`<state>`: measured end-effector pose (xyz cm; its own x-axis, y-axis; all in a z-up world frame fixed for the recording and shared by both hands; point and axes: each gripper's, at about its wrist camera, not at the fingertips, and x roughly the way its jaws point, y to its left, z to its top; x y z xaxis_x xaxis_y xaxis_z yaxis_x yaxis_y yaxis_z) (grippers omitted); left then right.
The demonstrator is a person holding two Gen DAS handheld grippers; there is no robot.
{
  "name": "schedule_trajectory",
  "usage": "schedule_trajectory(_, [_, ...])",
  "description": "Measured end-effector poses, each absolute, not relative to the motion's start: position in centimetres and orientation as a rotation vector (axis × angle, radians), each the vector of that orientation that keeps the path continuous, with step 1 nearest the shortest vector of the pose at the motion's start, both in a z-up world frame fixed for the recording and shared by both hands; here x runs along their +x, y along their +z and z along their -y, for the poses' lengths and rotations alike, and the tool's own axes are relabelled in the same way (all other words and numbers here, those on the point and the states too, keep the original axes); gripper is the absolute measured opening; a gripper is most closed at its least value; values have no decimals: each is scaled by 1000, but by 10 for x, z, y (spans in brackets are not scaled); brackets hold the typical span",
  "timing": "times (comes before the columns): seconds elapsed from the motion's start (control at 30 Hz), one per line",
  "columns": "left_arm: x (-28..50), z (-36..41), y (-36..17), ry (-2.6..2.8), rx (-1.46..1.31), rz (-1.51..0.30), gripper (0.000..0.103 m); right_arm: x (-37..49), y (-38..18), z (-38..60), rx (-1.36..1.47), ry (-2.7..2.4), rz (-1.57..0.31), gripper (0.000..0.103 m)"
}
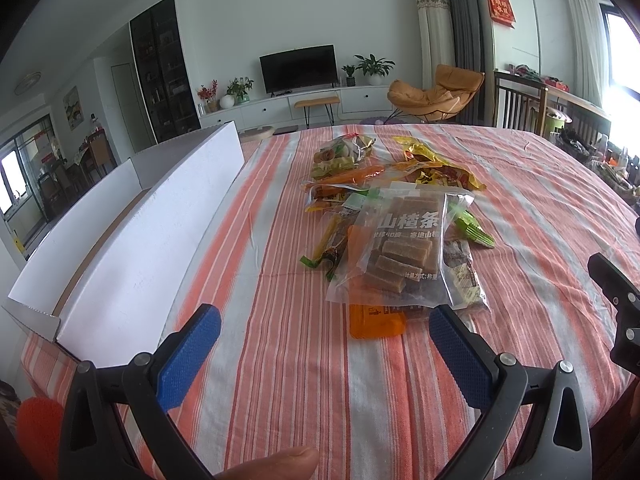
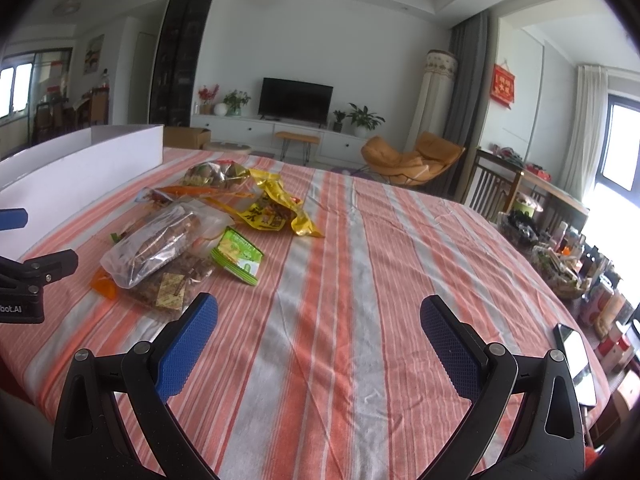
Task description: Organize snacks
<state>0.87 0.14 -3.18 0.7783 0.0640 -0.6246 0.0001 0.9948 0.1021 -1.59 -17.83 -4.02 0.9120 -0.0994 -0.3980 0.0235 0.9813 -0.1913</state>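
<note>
A heap of snack packets lies mid-table on the striped cloth. On top sits a clear bag of brown hawthorn strips (image 1: pixel 404 248) (image 2: pixel 156 240), over an orange packet (image 1: pixel 374 322). Green packets (image 2: pixel 238 256), a yellow bag (image 2: pixel 272 208) and a bag of round snacks (image 1: pixel 340 152) lie around it. A long white cardboard box (image 1: pixel 132 240) (image 2: pixel 80 168) stands open at the left. My left gripper (image 1: pixel 324 324) is open just short of the heap, with nothing between its fingers. My right gripper (image 2: pixel 318 314) is open over bare cloth, right of the heap.
The striped tablecloth (image 2: pixel 360 280) covers a large table. A phone (image 2: pixel 576 356) lies at the table's right edge. Beyond that edge stands a shelf with jars and boxes (image 2: pixel 560 264). A person's thumb (image 1: pixel 272 464) shows at the bottom of the left wrist view.
</note>
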Motion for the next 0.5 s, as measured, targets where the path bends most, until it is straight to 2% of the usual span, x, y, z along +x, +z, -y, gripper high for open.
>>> schedule_trajectory(0.5, [10,-1,-31,39,106,-694,103,-14,-44,176,-188,-60,-424,102])
